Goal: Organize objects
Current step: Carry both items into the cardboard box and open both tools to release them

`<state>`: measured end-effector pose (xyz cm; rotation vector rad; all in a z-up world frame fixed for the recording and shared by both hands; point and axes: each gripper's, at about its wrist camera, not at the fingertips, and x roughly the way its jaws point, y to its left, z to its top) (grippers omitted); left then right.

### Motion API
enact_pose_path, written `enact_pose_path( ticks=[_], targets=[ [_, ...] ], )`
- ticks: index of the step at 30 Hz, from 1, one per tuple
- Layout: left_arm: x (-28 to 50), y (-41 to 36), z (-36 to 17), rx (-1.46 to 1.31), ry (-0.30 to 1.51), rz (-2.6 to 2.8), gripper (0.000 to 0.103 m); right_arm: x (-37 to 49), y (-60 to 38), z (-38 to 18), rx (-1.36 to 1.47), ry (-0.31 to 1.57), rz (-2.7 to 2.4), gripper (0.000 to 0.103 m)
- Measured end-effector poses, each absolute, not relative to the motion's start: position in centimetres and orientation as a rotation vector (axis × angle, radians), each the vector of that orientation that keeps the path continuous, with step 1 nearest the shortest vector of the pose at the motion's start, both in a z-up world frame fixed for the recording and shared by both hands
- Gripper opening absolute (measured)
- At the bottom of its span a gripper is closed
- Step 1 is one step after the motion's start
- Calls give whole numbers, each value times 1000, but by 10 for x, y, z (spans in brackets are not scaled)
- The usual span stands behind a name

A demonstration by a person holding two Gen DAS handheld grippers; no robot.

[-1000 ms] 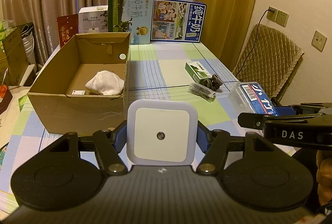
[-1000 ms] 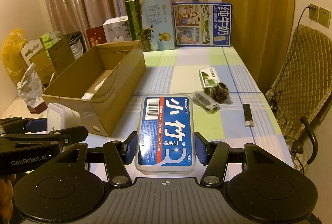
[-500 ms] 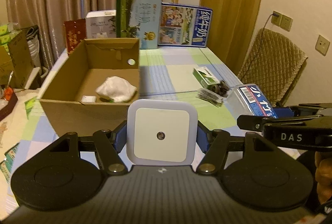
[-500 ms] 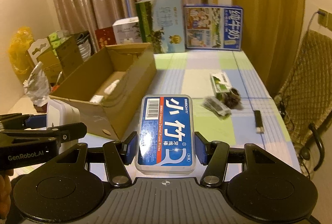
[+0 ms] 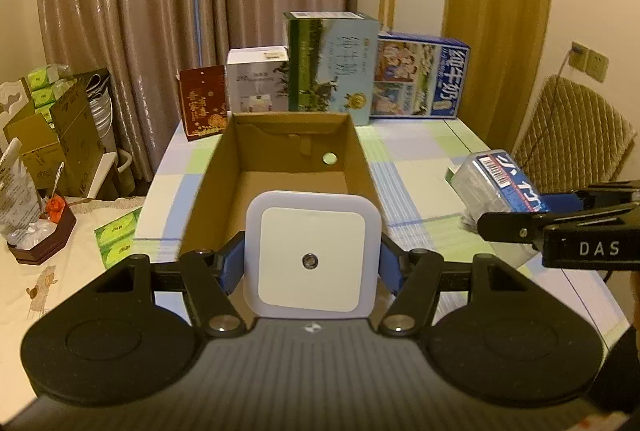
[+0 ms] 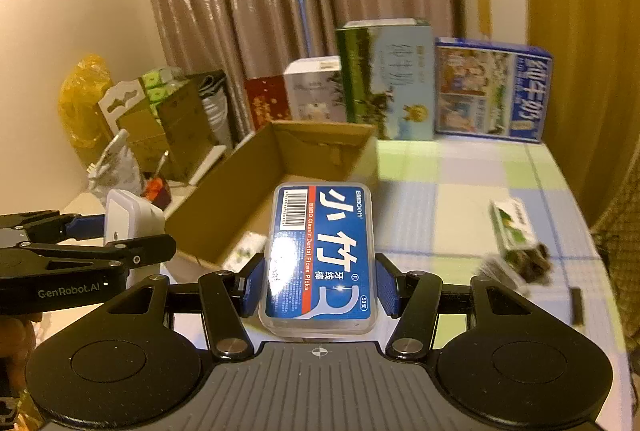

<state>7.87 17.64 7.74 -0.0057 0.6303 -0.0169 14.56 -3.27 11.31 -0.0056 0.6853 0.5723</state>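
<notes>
Both grippers had risen and swung toward the cardboard box [image 5: 288, 151] since a second earlier, so its open top sat dead ahead in the left wrist view where it had been off to the left. The left gripper [image 5: 312, 267] was closed on a white square night light [image 5: 312, 255], its blue pads [image 5: 231, 267] pressed against both sides, and held it in the air in front of the box's near end. The right gripper [image 6: 320, 285] was clamped in the same way on a clear floss pick case [image 6: 320, 255] with a blue label (50 picks, by the print), just right of the box and level with the left one. On the checked table [image 6: 460, 167] a small green packet [image 6: 514, 225] lay beside some dark, blurred items. Milk cartons [image 5: 332, 67] stood behind the box.
</notes>
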Motion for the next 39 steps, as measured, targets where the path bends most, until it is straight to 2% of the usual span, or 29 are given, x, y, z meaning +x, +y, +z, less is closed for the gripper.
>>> enact_pose_path(
  ticks=[10, 25, 27, 39],
  targets=[
    [142, 220, 68, 22, 672, -10, 61, 208, 14, 103, 62, 751, 592, 53],
    [199, 234, 24, 56, 744, -60, 63, 253, 33, 71, 132, 826, 557, 53],
    [202, 235, 19, 72, 754, -53, 69, 256, 34, 69, 131, 829, 556, 53],
    [177, 253, 19, 26, 725, -4, 73, 259, 43, 57, 140, 849, 575, 53]
  ],
)
